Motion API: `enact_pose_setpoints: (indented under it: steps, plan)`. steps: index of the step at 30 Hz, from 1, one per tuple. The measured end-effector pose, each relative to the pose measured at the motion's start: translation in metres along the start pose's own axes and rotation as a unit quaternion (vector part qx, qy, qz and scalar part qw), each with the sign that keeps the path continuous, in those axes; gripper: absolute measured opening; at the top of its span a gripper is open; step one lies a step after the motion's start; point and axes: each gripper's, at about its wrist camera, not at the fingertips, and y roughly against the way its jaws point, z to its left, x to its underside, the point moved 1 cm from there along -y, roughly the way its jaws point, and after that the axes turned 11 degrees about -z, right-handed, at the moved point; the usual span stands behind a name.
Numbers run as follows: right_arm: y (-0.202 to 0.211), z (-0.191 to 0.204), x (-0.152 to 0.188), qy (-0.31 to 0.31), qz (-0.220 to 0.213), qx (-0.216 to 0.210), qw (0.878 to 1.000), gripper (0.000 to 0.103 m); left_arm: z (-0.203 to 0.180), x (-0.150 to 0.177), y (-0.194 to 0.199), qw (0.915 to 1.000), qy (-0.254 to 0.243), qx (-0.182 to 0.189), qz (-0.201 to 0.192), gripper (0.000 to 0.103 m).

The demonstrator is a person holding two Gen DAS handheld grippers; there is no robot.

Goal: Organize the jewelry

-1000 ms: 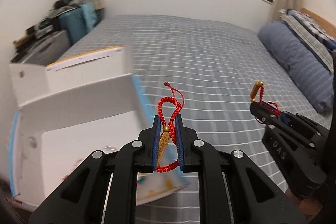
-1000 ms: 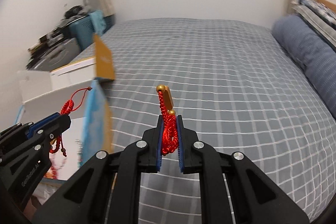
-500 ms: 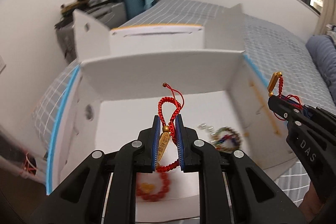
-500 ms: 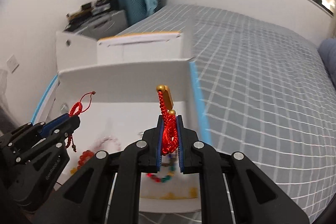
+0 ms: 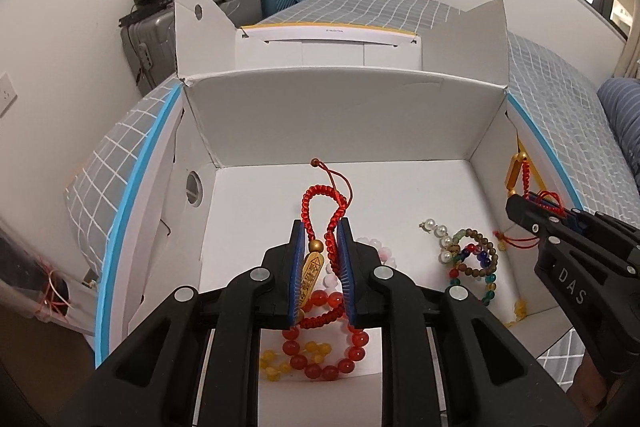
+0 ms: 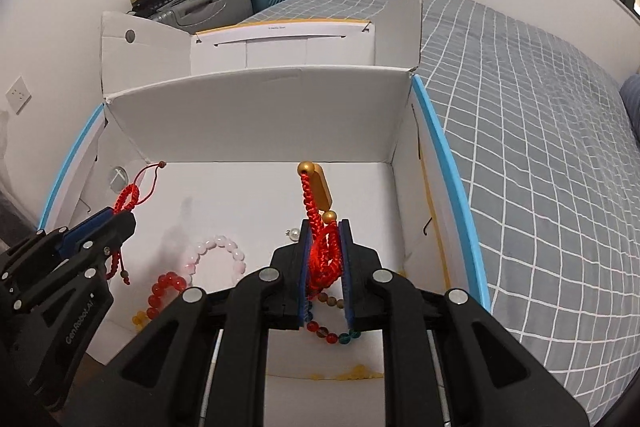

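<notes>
Two red cord bracelets hang over the white box (image 5: pixel 328 115), one in each tongs, left (image 5: pixel 320 227) and right (image 6: pixel 324 227), whose jaws have just been loosening though cord remains between them; next, widen further so both drop toward six o'clock.

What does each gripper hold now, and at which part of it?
Each has a red braided cord bracelet by its cord. The left gripper has one with a gold tag; the right gripper has one with a gold bar. Both jaws have just been opening.
</notes>
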Motion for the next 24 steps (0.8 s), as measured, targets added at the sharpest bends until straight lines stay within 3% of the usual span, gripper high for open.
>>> enact_pose_setpoints:
  steps: [1,4,14,21,24]
  plan:
    - [0.000,0.000,-0.001,0.000,-0.001,-0.001,1.000,0.018,0.000,0.000,0.001,1.0000,0.002,0.000,0.001,0.035]
    - [0.007,-0.001,-0.001,0.000,-0.008,-0.007,1.000,0.039,0.003,0.000,0.007,0.9999,0.013,-0.001,-0.002,0.054]
    - [0.048,-0.001,0.001,0.002,-0.061,-0.016,0.998,0.086,0.009,0.003,0.050,0.9988,0.011,-0.015,-0.044,0.079]
    - [0.086,-0.003,0.019,0.001,-0.101,-0.006,0.995,0.095,0.018,0.021,0.087,0.9969,0.025,-0.018,-0.072,0.097]
    - [0.095,-0.002,0.030,0.008,-0.107,-0.004,0.994,0.095,0.019,0.032,0.098,0.9961,0.018,-0.026,-0.082,0.097]
